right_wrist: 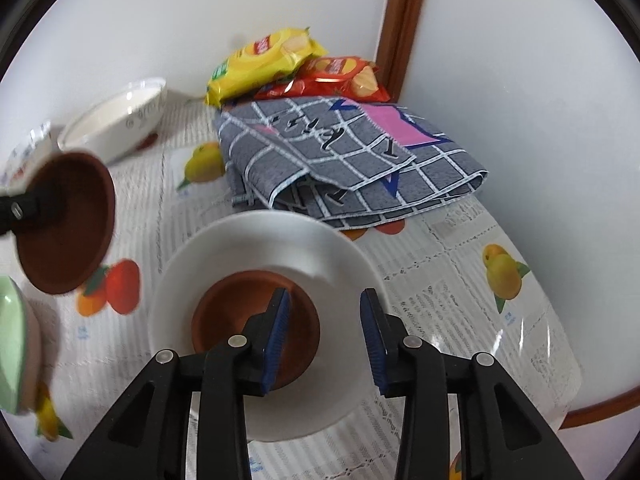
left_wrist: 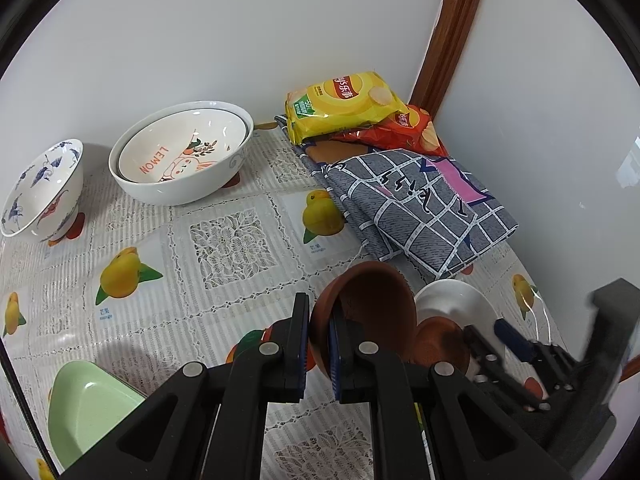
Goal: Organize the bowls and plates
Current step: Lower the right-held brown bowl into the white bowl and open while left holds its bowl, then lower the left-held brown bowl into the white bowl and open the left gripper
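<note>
My left gripper [left_wrist: 319, 332] is shut on the rim of a small brown bowl [left_wrist: 368, 308] and holds it tilted above the table; it also shows in the right wrist view [right_wrist: 68, 224]. A second brown bowl [right_wrist: 248, 316] sits in a white plate [right_wrist: 344, 280]. My right gripper [right_wrist: 325, 336] is open just above that plate, its left finger over the bowl. A large white bowl [left_wrist: 224, 168] holds a "LEMON" bowl [left_wrist: 180, 148] at the back left. A blue-patterned bowl [left_wrist: 40, 188] stands beside it. A green dish [left_wrist: 84, 404] lies at the front left.
A folded grey checked cloth [left_wrist: 416, 204] lies at the back right, with yellow [left_wrist: 344, 104] and red [left_wrist: 408, 132] chip bags behind it against the wall. A fruit-print tablecloth [left_wrist: 228, 244] covers the table. Walls and a wooden post [left_wrist: 448, 36] close off the corner.
</note>
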